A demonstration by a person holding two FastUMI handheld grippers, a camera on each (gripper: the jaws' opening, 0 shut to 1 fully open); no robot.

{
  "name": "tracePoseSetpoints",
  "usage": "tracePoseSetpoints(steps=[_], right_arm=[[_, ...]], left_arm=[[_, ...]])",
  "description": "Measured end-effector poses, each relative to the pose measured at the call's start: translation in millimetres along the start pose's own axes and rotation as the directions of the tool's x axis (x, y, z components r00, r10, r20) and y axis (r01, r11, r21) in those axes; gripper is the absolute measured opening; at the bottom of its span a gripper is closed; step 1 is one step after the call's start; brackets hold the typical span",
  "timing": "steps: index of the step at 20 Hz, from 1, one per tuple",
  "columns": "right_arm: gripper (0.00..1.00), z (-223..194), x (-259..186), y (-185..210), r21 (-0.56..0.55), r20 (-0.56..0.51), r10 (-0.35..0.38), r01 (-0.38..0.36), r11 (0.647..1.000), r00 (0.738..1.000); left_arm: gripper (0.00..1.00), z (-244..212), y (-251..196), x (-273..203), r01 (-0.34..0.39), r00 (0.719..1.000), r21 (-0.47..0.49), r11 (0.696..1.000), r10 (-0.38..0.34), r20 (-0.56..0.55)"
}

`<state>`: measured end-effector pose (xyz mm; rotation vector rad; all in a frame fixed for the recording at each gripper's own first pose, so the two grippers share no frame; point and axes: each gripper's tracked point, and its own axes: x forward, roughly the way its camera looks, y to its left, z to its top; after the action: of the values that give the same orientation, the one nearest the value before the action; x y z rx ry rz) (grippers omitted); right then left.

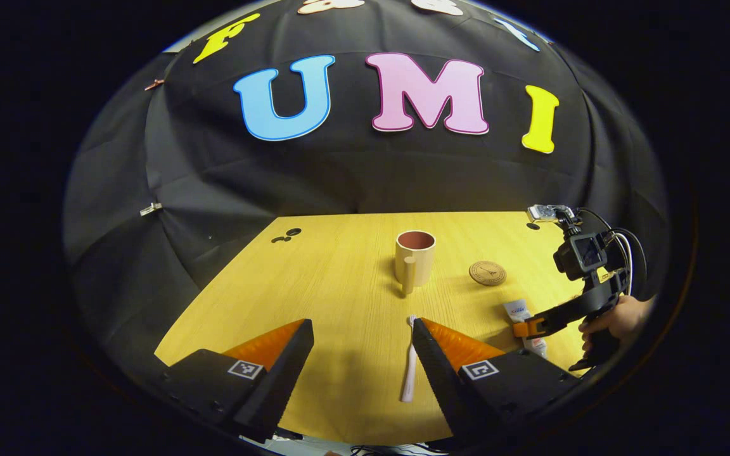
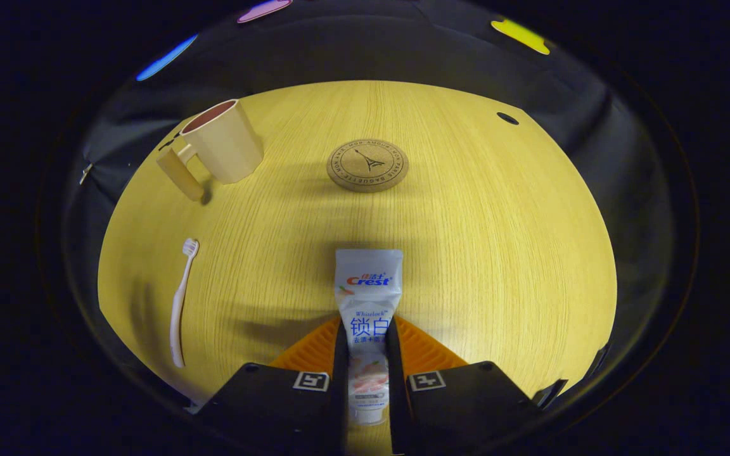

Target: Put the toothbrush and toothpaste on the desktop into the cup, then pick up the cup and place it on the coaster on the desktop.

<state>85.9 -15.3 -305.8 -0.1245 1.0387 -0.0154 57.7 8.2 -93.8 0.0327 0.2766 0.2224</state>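
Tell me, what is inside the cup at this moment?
The cup stands upright; the visible upper inner wall is bare, nothing sticks out. Its bottom is hidden by the rim. The toothbrush lies on the desk; the toothpaste is between the right gripper jaws.

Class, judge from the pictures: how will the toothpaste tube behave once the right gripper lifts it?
The toothpaste tube looks soft, so its flat crimped end may droop. It seems small and probably light. The right gripper pinches its narrow sides, so squeezing may dent it.
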Motion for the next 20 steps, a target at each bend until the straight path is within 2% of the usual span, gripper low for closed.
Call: tracePoseSetpoints(steps=[3,9,15,20], right_arm=[[0.27,0,-1,1,0.005,-0.016,0.044,-0.044,0.999,0.999],[0.26,-7,-7,-2,0.037,-0.048,0.113,-0.112,0.993,0.992],[0.27,-3,-20,-26,-0.010,0.006,0.123,-0.123,0.992,0.992],[0.26,1,-31,-36,-0.008,0.044,0.151,-0.150,0.989,0.988]], left_arm=[[0.98,-8,-1,10,-0.001,1.000,-0.008,1.000,0.001,-0.030],[0.98,-38,-17,37,0.060,0.986,-0.008,0.998,-0.060,-0.154],[0.96,-87,-40,66,0.134,0.941,0.022,0.991,-0.120,-0.317],[0.94,-117,-54,84,0.148,0.901,0.005,0.989,-0.133,-0.413]])
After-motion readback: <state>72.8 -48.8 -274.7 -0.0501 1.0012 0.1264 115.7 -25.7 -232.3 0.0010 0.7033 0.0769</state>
